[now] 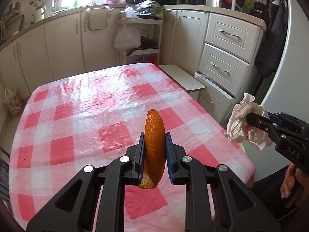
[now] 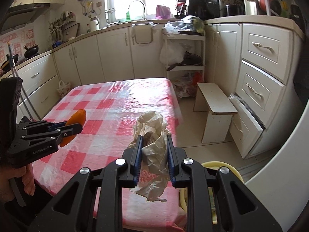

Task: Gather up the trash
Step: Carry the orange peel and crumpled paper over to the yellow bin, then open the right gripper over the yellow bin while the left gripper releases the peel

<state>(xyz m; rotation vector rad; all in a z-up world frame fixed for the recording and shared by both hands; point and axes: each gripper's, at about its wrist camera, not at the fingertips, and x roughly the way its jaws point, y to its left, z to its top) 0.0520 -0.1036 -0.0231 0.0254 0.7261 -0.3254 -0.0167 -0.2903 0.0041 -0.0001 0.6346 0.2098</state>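
Left gripper (image 1: 154, 138) fingers pinch orange peel (image 1: 154, 145); right gripper (image 2: 154, 142) fingers pinch crumpled paper (image 2: 152, 135)

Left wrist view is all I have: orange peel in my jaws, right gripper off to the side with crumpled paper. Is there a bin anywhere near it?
Observer: Yes, a pale yellow tub shows low beside the table, just right of the right gripper.
Operator: Is the paper gripped firmly?
Observer: The crumpled paper sits between both blue pads, with a loose end hanging below.
Operator: How does my peel look from there?
Observer: The orange peel sticks out above and below the left gripper.
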